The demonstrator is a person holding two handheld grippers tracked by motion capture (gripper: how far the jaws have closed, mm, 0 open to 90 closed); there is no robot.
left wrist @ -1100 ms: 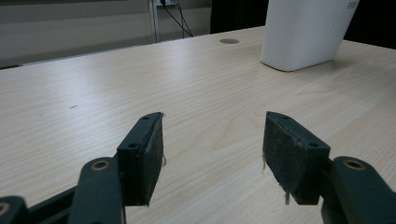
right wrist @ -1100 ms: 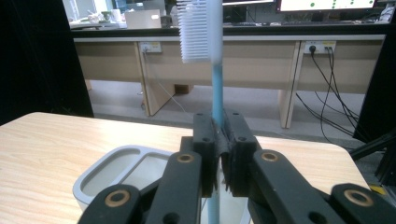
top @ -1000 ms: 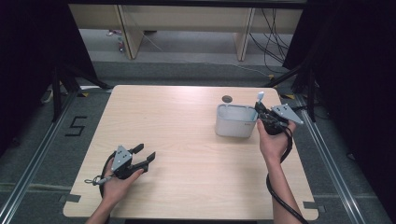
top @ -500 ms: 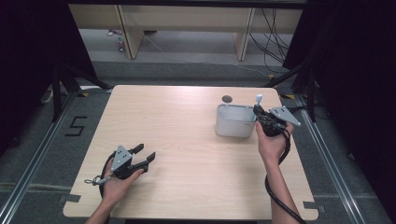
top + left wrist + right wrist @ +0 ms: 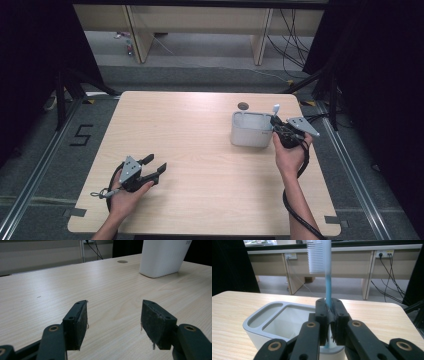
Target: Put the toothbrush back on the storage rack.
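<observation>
Beside the grey holder, your right gripper clamps an upright toothbrush; your left gripper rests released on the surface.

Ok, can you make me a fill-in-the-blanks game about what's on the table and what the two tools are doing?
1. The right tool is shut on a blue-handled ____ with white bristles.
2. The left tool has its jaws ____ and nothing between them.
3. The pale grey plastic holder with open compartments stands on the light ____ table.
4. The bristles point ____, above the right tool.

Missing words: toothbrush; open; wooden; up
</observation>
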